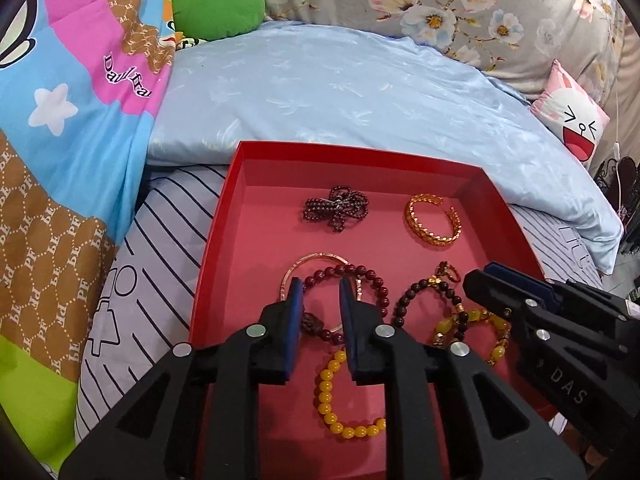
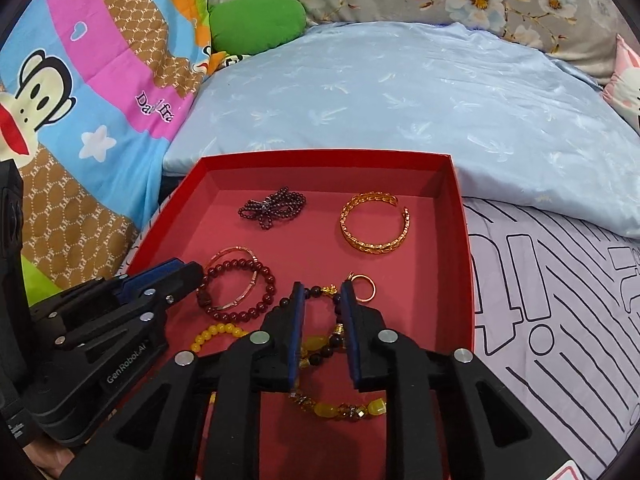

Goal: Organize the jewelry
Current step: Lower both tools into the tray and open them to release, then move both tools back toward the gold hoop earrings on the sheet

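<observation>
1. Both tools are over the red box on the bed, jaws a little apart, nothing pinched.
2. Left tool points at the dark red bead bracelet, which lies over a thin bangle.
3. Right tool points at the dark bead bracelet with gold charm, tangled with a yellow stone bracelet.
4. The beads look light, floppy and slippery, so I'd pinch across the strand, not one bead.
</observation>
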### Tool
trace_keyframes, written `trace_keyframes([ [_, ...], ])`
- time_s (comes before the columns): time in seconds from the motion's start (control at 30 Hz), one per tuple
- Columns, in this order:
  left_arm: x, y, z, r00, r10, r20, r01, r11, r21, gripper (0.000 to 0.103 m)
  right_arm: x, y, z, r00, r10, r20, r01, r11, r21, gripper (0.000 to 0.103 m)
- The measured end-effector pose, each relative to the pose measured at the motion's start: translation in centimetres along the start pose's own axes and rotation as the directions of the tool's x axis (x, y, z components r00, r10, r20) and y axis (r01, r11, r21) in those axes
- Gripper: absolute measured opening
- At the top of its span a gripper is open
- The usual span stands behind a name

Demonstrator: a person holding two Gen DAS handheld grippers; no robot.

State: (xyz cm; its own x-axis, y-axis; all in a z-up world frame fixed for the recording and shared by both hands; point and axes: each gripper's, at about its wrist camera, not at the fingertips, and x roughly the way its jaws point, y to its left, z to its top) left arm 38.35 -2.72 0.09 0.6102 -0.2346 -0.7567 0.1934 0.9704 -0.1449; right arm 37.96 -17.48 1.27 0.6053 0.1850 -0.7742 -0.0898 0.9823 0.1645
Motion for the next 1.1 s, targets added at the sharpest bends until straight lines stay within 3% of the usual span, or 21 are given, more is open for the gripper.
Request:
trace_keyframes([
  [0.47,-5.4,-2.6,-1.1,0.998,0.004,0.062,-0.008,0.999,0.050,0.018,-5.9,1.4,-1.8,0.997,-0.004,0.077,0.007,0.999,-0.050,0.020],
  [0.8,-10.3,-2.7,-6.0,0.998,0.015,0.062,-0.017,1.000,0.026,0.019,-11.3,1.4,-7.2,0.995,0.001,0.098,0.005,0.998,-0.060,0.022],
  [0.97,-12.1,-3.0,-8.9,0.997,0.050,0.061,-0.052,0.998,0.030,0.028,-12.5,1.0,-10.1,0.997,0.006,0.073,-0.003,0.999,-0.038,0.022],
  [1.1,-12.9,-3.4,-10.6,0.997,0.061,0.045,-0.062,0.998,0.029,0.029,-13.2,1.0,-12.1,0.998,0.002,0.059,0.000,1.000,-0.032,0.022],
])
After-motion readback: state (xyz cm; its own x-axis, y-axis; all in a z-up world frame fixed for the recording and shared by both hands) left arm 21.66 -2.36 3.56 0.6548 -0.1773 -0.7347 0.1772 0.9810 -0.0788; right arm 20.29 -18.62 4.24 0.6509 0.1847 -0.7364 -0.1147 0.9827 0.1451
